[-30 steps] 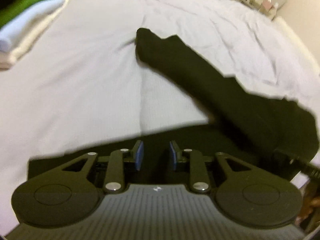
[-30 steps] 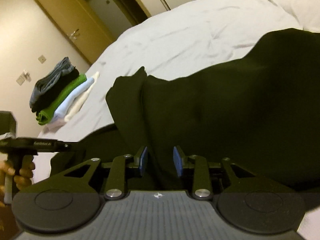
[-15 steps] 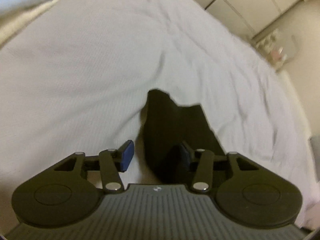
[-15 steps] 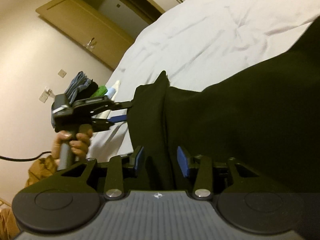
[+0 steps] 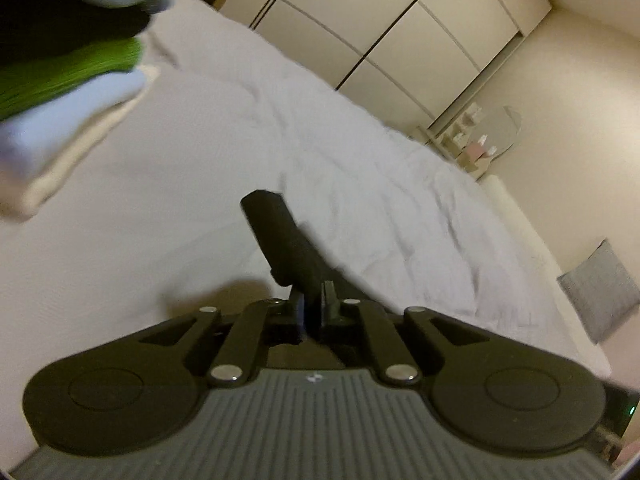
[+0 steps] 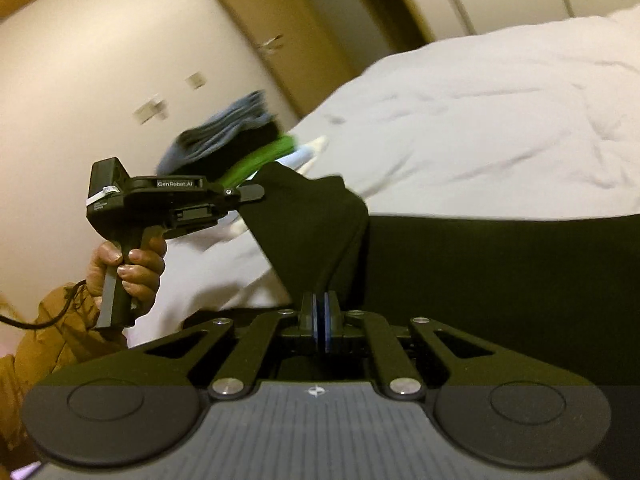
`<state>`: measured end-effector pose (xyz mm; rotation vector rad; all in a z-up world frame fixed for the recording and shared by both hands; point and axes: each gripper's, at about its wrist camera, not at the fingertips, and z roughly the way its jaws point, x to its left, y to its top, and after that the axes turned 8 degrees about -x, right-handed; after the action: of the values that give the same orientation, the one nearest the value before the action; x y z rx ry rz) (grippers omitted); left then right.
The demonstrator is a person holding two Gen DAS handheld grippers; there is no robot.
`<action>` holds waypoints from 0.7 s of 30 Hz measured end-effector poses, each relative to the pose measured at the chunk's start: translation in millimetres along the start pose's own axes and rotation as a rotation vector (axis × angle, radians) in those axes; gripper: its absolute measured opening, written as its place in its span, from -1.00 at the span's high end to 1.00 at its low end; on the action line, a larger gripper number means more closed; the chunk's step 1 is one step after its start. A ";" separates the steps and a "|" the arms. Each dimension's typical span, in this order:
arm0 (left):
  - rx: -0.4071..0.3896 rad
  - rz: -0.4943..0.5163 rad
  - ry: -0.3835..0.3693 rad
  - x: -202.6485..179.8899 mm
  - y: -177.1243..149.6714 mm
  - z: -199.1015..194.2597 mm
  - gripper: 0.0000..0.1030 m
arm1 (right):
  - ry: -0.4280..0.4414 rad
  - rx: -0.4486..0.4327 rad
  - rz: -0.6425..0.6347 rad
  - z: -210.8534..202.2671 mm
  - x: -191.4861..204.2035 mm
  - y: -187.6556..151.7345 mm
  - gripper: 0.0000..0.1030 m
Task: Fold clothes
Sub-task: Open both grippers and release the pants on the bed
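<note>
Jaws of both grippers, left (image 5: pixel 311 312) and right (image 6: pixel 320 320), have just closed on the garment (image 6: pixel 480 280), lifting its edge; folding can begin.

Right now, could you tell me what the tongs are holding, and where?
Both tongs, left and right, are shut on the black garment, each pinching its edge.

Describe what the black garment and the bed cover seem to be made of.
Garment: soft matte fabric, probably knit; it drapes limply from the shut claws and shows no shine.
Bed cover: white woven cloth, likely cotton; matte, with fine creases.
</note>
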<state>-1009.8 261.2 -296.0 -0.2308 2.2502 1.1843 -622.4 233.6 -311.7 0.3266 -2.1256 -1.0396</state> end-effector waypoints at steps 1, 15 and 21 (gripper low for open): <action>0.004 0.008 0.039 4.2 -7.2 -8.3 0.77 | 0.014 0.019 -0.017 -1.2 7.7 -3.9 0.89; 0.090 0.065 0.226 -56.8 -47.1 -41.6 0.39 | -0.146 0.068 0.165 -45.6 2.6 -61.7 0.20; 0.168 0.086 0.282 -106.5 -32.7 50.8 0.10 | -0.387 0.022 0.154 -81.7 -23.8 -55.5 0.14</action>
<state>-888.7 270.6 -280.8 -0.2504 2.6140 1.0522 -552.5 163.1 -333.2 -0.0347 -2.4605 -1.0540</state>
